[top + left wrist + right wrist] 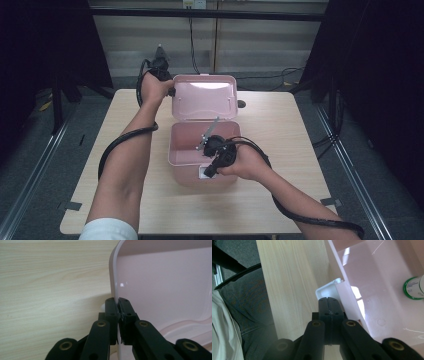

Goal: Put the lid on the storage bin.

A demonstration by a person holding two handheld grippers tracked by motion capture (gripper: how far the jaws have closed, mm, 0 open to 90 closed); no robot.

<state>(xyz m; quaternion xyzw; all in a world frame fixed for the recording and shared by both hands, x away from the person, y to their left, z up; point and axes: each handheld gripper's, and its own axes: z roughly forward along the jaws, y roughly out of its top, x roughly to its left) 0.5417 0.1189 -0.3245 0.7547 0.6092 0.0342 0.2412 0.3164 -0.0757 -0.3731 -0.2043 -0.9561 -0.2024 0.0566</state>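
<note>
At the frame's lower centre, the right hand-held gripper (209,171), jaws pressed together, sits at the pink box's (180,145) white front latch (328,290). Upper left, the left hand-held gripper (117,302) pinches the raised lid's (205,97) edge above the bench (280,130).

Light wood table (280,125), grey floor (30,165), black curtains (380,60) flanking.

box (187,167): on the desk (280,150), near its middle | lid (205,97): upright behind the box | left gripper (171,92): at the lid's left edge | right gripper (207,172): at the box's front wall | bottle (415,287): inside the box
</note>
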